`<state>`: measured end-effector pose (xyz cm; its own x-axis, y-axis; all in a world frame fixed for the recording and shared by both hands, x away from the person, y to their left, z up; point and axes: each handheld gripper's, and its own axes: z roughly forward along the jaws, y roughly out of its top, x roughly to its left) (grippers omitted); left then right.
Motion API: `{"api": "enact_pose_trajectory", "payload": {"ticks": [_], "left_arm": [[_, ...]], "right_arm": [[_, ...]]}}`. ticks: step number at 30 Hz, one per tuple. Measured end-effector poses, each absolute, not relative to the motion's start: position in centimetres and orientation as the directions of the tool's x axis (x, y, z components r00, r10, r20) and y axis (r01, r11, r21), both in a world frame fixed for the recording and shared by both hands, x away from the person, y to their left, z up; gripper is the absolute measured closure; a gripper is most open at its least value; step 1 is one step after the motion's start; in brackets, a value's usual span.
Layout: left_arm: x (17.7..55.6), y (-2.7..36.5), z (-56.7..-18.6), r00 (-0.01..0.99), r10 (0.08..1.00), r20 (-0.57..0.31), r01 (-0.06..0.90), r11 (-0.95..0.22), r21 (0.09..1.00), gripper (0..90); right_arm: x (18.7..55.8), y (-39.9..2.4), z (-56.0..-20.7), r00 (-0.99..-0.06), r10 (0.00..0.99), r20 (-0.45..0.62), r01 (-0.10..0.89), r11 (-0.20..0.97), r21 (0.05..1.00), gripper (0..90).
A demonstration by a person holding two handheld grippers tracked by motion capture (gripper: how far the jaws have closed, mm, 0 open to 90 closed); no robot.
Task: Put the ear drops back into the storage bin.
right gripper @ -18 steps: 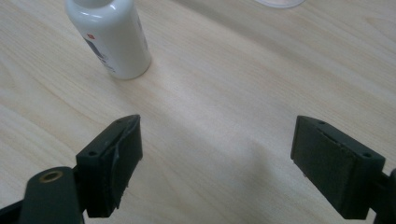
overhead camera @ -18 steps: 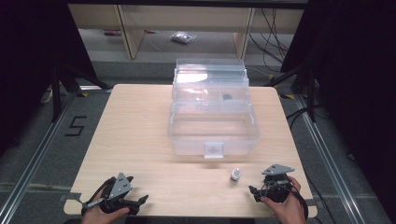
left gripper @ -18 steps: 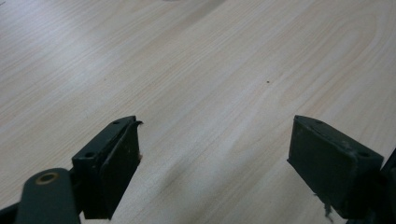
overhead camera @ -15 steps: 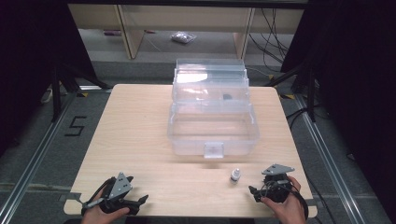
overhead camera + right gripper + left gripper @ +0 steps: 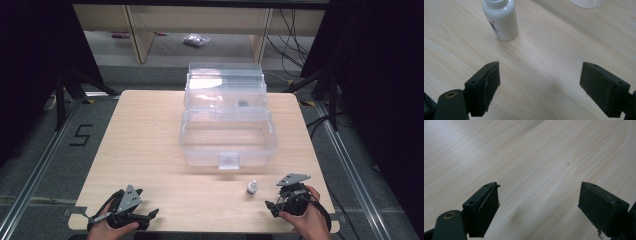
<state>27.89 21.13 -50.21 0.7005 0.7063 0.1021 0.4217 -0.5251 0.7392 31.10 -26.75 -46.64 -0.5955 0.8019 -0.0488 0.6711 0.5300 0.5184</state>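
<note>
Two grippers resting low at the near table (image 5: 150,135) edge, nothing shifting since a half-second back — probably pausing before any first move. Left gripper (image 5: 539,205) gaping wide over bare wood, holding nothing. Right gripper (image 5: 540,86) likewise wide and empty, pointing toward the bottle (image 5: 500,18). Standing upright just beside that gripper: small, white, glossy, dark print on its label, capped. Sitting open mid-table, well apart: clear box (image 5: 227,135).
</note>
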Motion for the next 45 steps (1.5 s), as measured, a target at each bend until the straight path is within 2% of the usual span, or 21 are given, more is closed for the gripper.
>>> {"api": "enact_pose_trajectory", "payload": {"ticks": [6, 7, 8, 9, 12, 38, 45], "left_arm": [[27.9, 21.1, -50.2, 0.700, 0.707, 0.102, 0.423, -0.525, 0.739, 16.0], [27.9, 21.1, -50.2, 0.701, 0.706, 0.103, 0.422, -0.526, 0.738, 16.0], [27.8, 21.2, -50.1, 0.704, 0.702, 0.107, 0.431, -0.542, 0.721, 16.0], [27.9, 21.1, -50.2, 0.701, 0.706, 0.104, 0.419, -0.525, 0.740, 16.0], [27.9, 21.1, -50.2, 0.700, 0.707, 0.101, 0.423, -0.525, 0.739, 16.0], [27.8, 21.3, -50.1, 0.705, 0.701, 0.106, 0.427, -0.539, 0.726, 16.0], [27.8, 21.2, -50.1, 0.700, 0.707, 0.098, 0.428, -0.525, 0.735, 16.0]], "right_arm": [[31.5, -26.2, -46.2, -0.618, 0.784, -0.058, 0.660, 0.557, 0.504, 18.1], [31.4, -25.8, -46.1, -0.603, 0.797, -0.027, 0.690, 0.538, 0.484, 18.1], [31.7, -26.0, -46.1, -0.637, 0.768, -0.067, 0.648, 0.580, 0.494, 18.4], [31.7, -26.0, -46.1, -0.637, 0.768, -0.067, 0.648, 0.580, 0.494, 18.4], [31.6, -25.4, -45.8, -0.618, 0.785, -0.027, 0.684, 0.555, 0.474, 19.1], [34.4, -22.1, -44.5, -0.716, 0.692, -0.087, 0.614, 0.684, 0.394, 18.8], [34.8, -21.0, -44.8, -0.737, 0.672, -0.074, 0.607, 0.706, 0.364, 21.6]]}}
